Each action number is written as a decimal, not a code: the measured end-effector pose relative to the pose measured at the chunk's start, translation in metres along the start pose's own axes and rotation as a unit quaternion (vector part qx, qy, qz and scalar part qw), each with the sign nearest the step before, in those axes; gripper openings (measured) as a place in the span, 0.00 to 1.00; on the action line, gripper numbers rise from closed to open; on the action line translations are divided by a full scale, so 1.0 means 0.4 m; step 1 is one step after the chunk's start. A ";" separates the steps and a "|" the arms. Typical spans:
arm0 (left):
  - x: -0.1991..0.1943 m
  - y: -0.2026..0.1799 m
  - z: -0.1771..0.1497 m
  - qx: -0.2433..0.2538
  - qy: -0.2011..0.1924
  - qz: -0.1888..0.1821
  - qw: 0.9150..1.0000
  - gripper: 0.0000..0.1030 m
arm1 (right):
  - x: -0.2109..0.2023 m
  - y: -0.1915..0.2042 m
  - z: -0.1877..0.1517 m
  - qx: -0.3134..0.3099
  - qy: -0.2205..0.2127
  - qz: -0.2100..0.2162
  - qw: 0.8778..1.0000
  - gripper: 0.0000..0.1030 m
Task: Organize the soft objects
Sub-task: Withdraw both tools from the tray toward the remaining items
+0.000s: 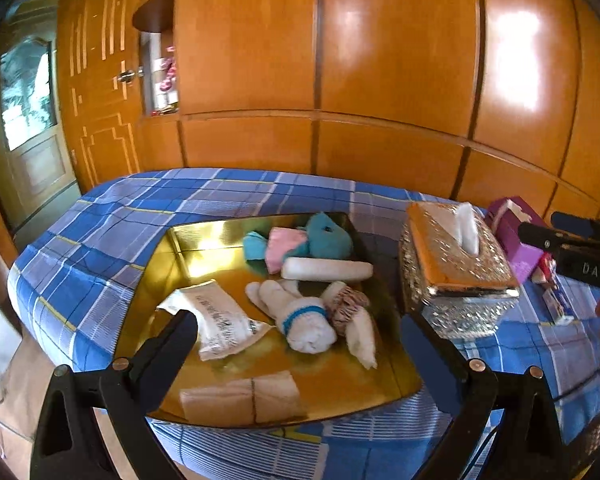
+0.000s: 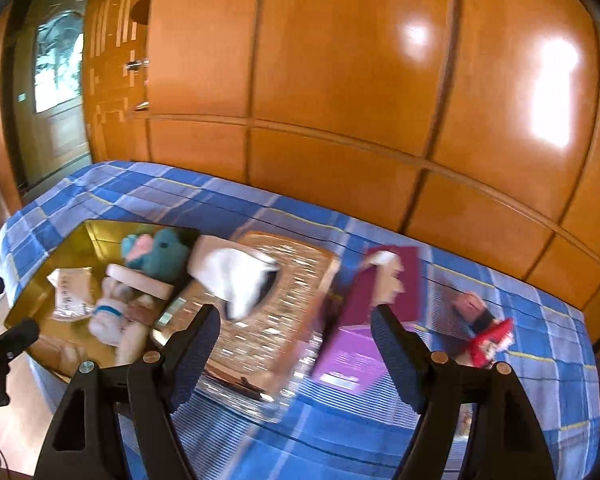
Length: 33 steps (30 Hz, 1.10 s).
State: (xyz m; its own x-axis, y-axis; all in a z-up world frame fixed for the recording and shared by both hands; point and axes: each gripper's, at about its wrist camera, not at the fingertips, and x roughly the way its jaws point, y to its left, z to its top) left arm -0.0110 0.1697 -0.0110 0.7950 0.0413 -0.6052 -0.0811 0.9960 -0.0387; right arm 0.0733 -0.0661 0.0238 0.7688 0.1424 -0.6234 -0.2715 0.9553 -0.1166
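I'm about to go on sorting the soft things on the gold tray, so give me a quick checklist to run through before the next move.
1. Left tongs empty, jaws apart: ok.
2. Right tongs empty, jaws apart: ok.
3. Gold tray lies flat on the blue plaid cloth: ok.
4. Soft items gathered on the tray, among them the teal and pink bundle, white roll and blue-banded towel roll: ok.
5. Tissue box sits close beside the tray's right edge, crowding an approach from that side: not ok.
6. Red object soft or not: cannot tell, blurred.
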 end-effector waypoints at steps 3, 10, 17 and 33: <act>0.000 -0.027 -0.007 0.014 0.003 -0.013 1.000 0.99 | -0.008 -0.053 -0.016 0.013 0.002 -0.019 1.000 0.77; -0.002 -0.097 -0.028 0.050 0.009 -0.037 0.998 0.99 | -0.029 -0.188 -0.053 0.049 0.003 -0.071 0.996 0.77; -0.001 -0.153 -0.043 0.077 0.021 -0.058 0.995 0.99 | -0.039 -0.354 -0.089 0.100 0.007 -0.129 0.987 0.77; 0.009 -0.304 -0.058 0.155 0.043 -0.090 0.983 0.99 | 0.003 -0.729 -0.253 0.302 0.041 -0.254 0.918 0.77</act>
State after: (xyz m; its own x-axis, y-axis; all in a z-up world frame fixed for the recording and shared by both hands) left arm -0.0124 0.0470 -0.0269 0.7247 -0.1322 -0.6762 0.2550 0.9632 0.0849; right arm 0.0948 -0.3707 -0.0211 0.6546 -0.3584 -0.6656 0.5004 0.8654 0.0262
